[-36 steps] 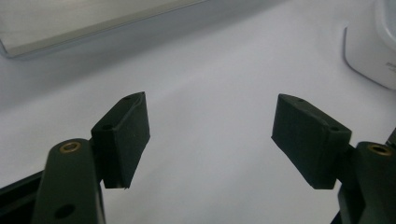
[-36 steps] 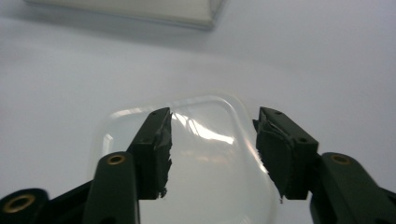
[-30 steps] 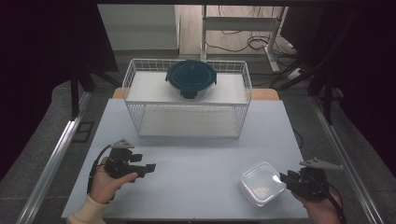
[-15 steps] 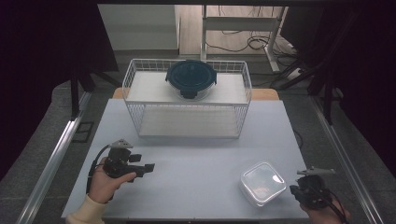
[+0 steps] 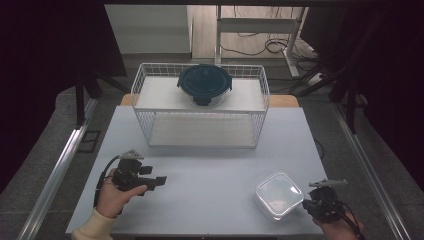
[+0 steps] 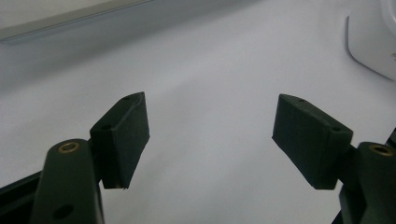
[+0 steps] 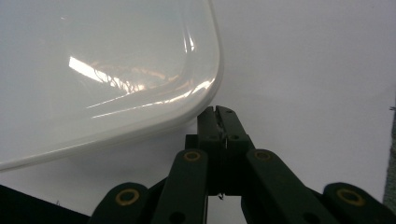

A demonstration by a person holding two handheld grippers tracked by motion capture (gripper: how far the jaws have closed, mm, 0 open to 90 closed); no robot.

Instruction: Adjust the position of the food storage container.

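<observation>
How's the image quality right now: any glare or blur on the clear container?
Right gripper view: bright streaks of glare across the clear container, its rim sharp. Left gripper view: soft throughout, container corner washed out white. High view: table evenly lit, surroundings dark, right tool dim at the edge.

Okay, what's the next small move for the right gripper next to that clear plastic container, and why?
Probably nudge the shut right gripper forward under the rim of the clear square plastic container. Its fingers are pressed together right at the rim's corner, holding nothing, so they seem set to pry or push it.
</observation>
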